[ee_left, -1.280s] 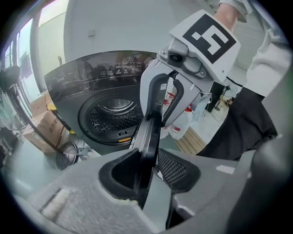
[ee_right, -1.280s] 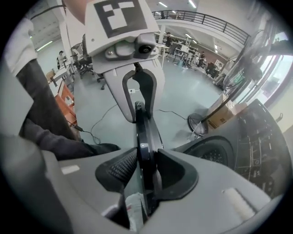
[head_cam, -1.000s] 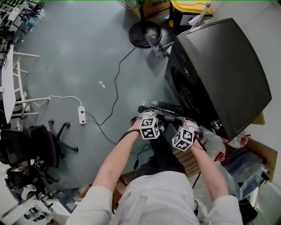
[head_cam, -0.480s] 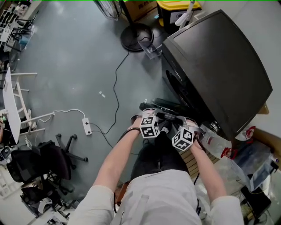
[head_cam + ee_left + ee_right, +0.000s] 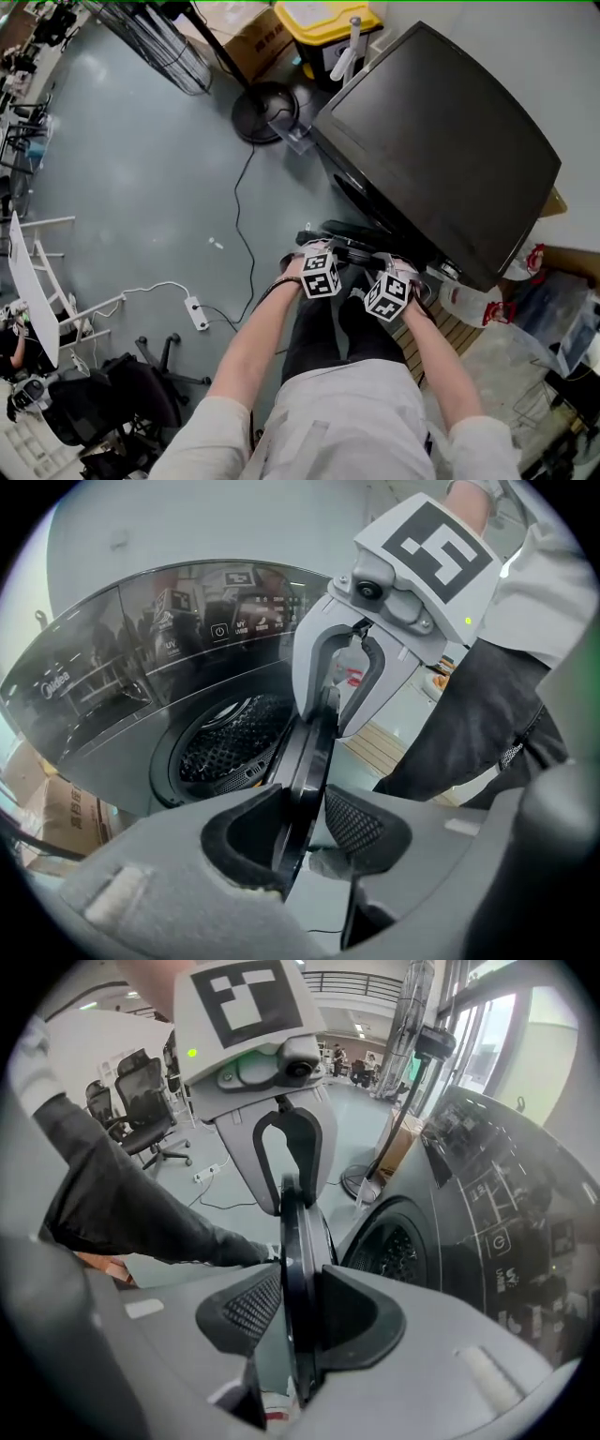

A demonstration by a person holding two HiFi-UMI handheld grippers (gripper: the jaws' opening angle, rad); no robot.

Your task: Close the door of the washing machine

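The dark washing machine (image 5: 441, 150) stands at the upper right of the head view. Its round door (image 5: 352, 242) hangs open, edge-on, in front of the drum opening (image 5: 225, 747). My left gripper (image 5: 323, 248) and right gripper (image 5: 389, 264) sit side by side at that door. In the left gripper view the door's rim (image 5: 305, 771) runs between my left gripper's (image 5: 309, 832) pads, and the right gripper (image 5: 342, 682) clasps the rim opposite. In the right gripper view the door (image 5: 298, 1269) is pinched by the right gripper (image 5: 300, 1312), with the left gripper (image 5: 286, 1162) straddling it beyond.
A fan's round base (image 5: 265, 111) and a yellow-lidded bin (image 5: 323, 23) stand behind the machine. A cable (image 5: 239, 225) and a power strip (image 5: 197, 312) lie on the grey floor to the left. A wooden pallet (image 5: 445, 328) and bags (image 5: 553, 319) lie to the right.
Both grippers have moved sideways with the door's rim still between them. The head view has swung, and the machine's front now lies closer to the grippers.
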